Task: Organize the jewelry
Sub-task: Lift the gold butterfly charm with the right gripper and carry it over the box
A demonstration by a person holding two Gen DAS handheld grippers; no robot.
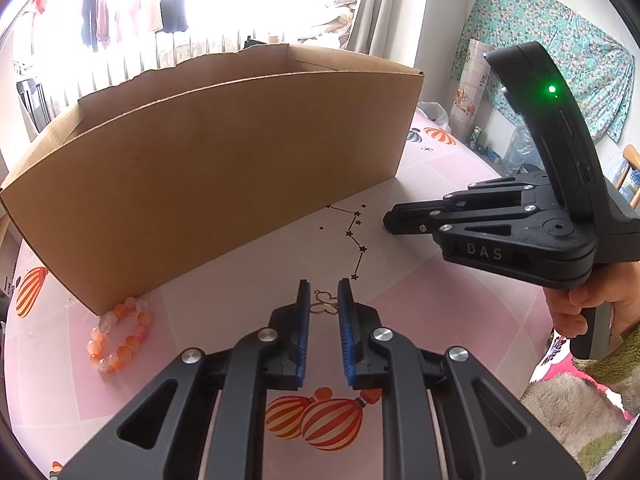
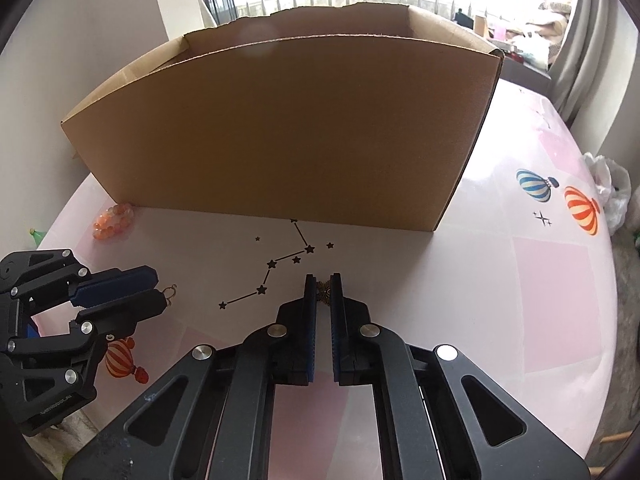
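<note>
My left gripper (image 1: 324,284) is shut on a thin gold wire earring (image 1: 325,305), which spans the gap between the blue pads just above the tablecloth. In the right wrist view the left gripper (image 2: 160,288) is at lower left, and the earring's hook (image 2: 171,292) pokes out past its tips. My right gripper (image 2: 323,278) points down at the table with its jaws nearly together on a small gold piece (image 2: 324,294). From the left wrist view the right gripper (image 1: 386,222) has its tip low over the table. An orange bead bracelet (image 1: 120,334) (image 2: 112,220) lies by the box's left corner.
A tall open cardboard box (image 1: 224,160) (image 2: 280,132) stands right behind both grippers. The round table (image 2: 552,300) has a pink cloth printed with balloons and stars. A hand (image 1: 580,312) in a green sleeve holds the right gripper. A white bag (image 2: 612,188) sits at the far right edge.
</note>
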